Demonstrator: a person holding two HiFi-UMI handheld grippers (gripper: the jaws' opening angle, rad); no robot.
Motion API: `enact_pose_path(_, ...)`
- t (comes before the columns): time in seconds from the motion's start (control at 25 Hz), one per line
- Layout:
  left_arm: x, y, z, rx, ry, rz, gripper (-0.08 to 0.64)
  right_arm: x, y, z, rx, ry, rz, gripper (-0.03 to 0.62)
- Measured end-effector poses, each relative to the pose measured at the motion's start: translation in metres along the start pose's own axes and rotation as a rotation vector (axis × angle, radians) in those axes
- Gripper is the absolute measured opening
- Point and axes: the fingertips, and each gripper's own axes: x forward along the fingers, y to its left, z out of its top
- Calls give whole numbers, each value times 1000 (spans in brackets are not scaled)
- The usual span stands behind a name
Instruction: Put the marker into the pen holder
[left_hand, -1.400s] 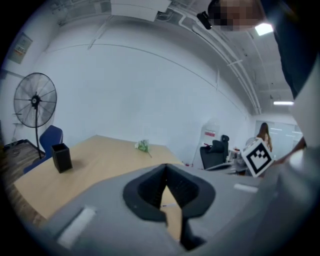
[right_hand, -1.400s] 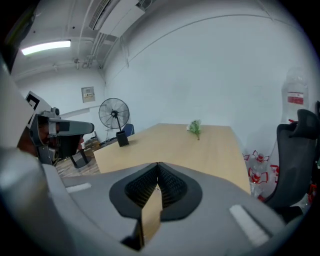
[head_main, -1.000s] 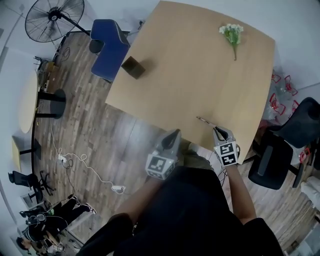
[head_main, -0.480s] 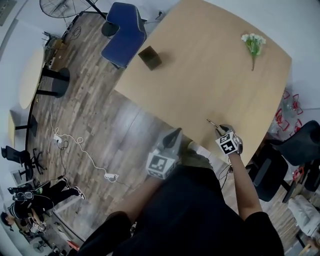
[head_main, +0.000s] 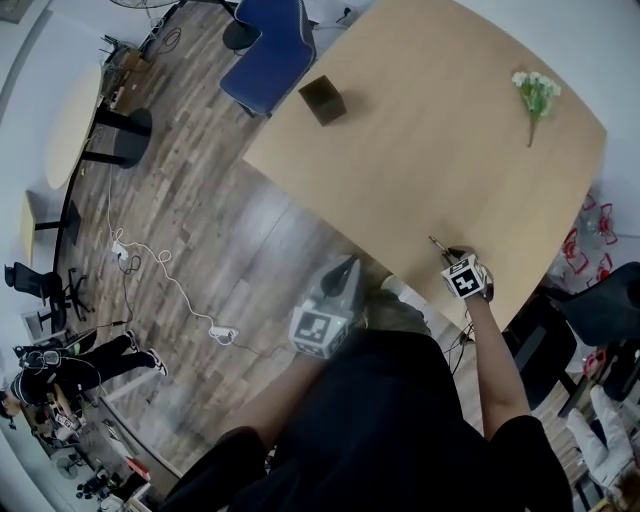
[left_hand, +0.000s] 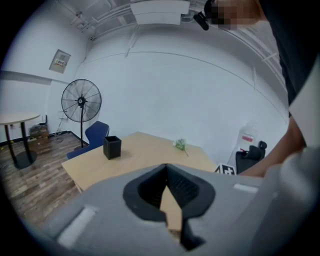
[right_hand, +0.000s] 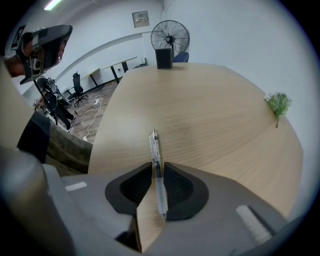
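Wood-plank floor (head_main: 200, 250) fills the left of the head view. A light wooden table (head_main: 430, 150) sits upper right. A blue chair (head_main: 275, 50) stands at the table's far left corner. A standing fan (right_hand: 170, 35) is behind the far end, seen from the right gripper view.

Left gripper (head_main: 347, 265): held off the table, over the floor just short of the near edge. Jaws closed tip to tip, nothing between them. It points across the table towards the far side.

Right gripper (right_hand: 157, 167): over the near edge of the table, at the person's right. Jaws clamped on the marker (right_hand: 156, 165), gripping it at mid-barrel.

Pen holder (head_main: 323, 100): black, square, upright at the far left corner of the table, near the blue chair. It is well apart from both grippers.

Flower sprig (head_main: 533, 95): white blooms on a green stem, lying flat near the far right edge of the table.

Marker: slim with a clear barrel, lying along the jaw line. Its front end sticks out past the fingertips over the tabletop, towards the far end of the table. Cannot tell whether it touches the surface.
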Motion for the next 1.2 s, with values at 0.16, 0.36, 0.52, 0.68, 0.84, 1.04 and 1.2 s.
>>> enact_pose_path(0.16, -5, 6, -5, -3, 10, 32, 3, 1, 4, -2, -19, 27, 15, 64)
enact_pose_path(0.36, -2, 3, -2, 11, 12, 27, 3, 1, 6, 0, -68, 28, 19, 44)
enact_pose_path(0.52, -13, 0, -7, 5, 3, 37, 3, -5, 2, 1, -17, -26, 13, 44)
enact_pose_path(0.68, -40, 29, -2, 0, -19, 76, 3, -17, 15, 13, 77, -114, 9, 44)
enact_pose_path(0.84, -55, 75, 14, 4, -58, 118, 3, -39, 34, 28, 182, -174, 13, 44)
enact_pose_path(1.04, -59, 127, 36, 22, -112, 127, 2, -72, 52, 65, 259, -269, -54, 44)
enact_pose_path(1.2, -67, 168, 45, -25, -134, 102, 3, -83, 79, 122, 182, -318, -135, 45)
